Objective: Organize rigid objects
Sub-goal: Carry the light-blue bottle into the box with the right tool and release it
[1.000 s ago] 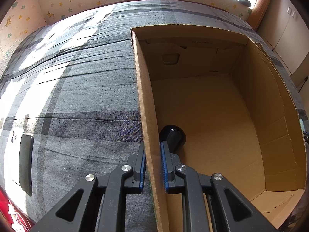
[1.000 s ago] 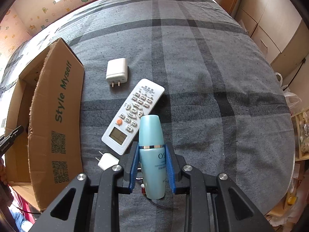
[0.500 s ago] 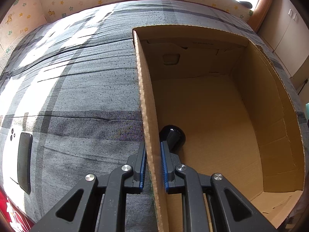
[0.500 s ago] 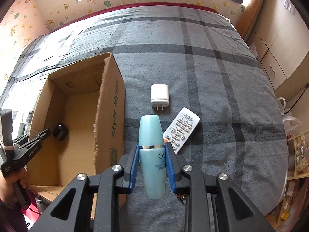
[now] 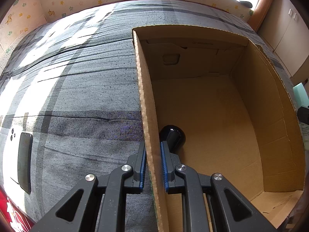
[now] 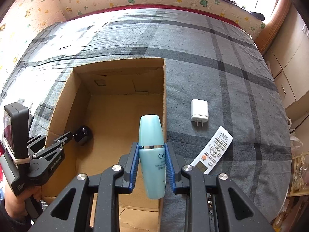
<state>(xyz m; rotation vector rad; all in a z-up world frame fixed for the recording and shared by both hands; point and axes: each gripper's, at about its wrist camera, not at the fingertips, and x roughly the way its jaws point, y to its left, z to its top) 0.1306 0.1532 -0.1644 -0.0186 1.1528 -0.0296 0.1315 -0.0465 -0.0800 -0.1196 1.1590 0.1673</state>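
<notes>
An open cardboard box [image 6: 164, 89] lies on the grey plaid bed. My left gripper [image 5: 152, 154] is shut on the box's left wall [image 5: 144, 96], one finger outside and one inside. A small black round object [image 5: 172, 137] rests on the box floor just beyond that inner finger. My right gripper [image 6: 152, 154] is shut on a pale blue bottle [image 6: 152, 150], held above the box's right wall. The bottle's tip [image 5: 300, 94] shows past the box's right wall in the left wrist view. From the right wrist view the left gripper [image 6: 66, 137] and the black object [image 6: 83, 134] are also seen.
A white charger plug [image 6: 199, 111] and a white remote control [image 6: 212, 151] lie on the blanket right of the box. A phone [image 5: 24, 158] lies on the bed far left of the box. A padded wall with cartoon prints borders the bed; cabinets stand at right.
My right gripper has carried the blue bottle up and left, from above the remote to over the box's right wall. The left gripper has kept still on the box wall.
</notes>
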